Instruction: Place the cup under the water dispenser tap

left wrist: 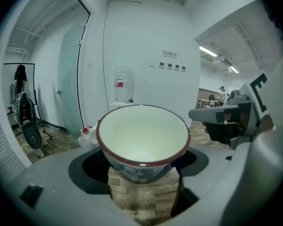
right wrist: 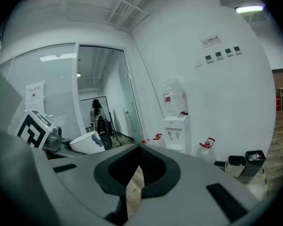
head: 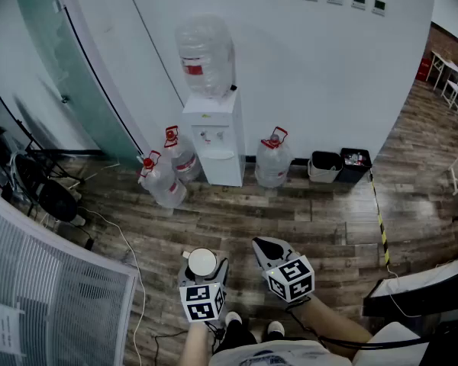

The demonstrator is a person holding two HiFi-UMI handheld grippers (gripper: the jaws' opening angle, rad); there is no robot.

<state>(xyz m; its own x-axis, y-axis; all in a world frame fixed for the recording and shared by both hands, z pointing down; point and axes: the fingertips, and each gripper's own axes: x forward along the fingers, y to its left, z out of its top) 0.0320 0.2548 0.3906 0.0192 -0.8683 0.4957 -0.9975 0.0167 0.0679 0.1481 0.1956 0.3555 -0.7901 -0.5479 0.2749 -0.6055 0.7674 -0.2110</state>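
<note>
A white cup (head: pixel 201 261) with a red-brown rim and blue pattern sits upright between the jaws of my left gripper (head: pixel 203 274), which is shut on it. In the left gripper view the cup (left wrist: pixel 142 138) fills the middle, empty inside, jaws pressing on both sides. The white water dispenser (head: pixel 214 139) with a clear bottle on top stands against the far wall, well ahead of both grippers; its taps (head: pixel 207 136) face me. My right gripper (head: pixel 262 245) hovers beside the left, shut and holding nothing. The right gripper view shows the cup (right wrist: pixel 87 142) at left and the dispenser (right wrist: pixel 175 132) ahead.
Three large water bottles (head: pixel 162 180) (head: pixel 182 155) (head: pixel 273 162) stand on the wood floor around the dispenser. Two small bins (head: pixel 325 166) sit to its right. A glass partition (head: pixel 69 59), an office chair (head: pixel 49 193) and cables are at left. Striped tape (head: pixel 380 219) runs along the floor.
</note>
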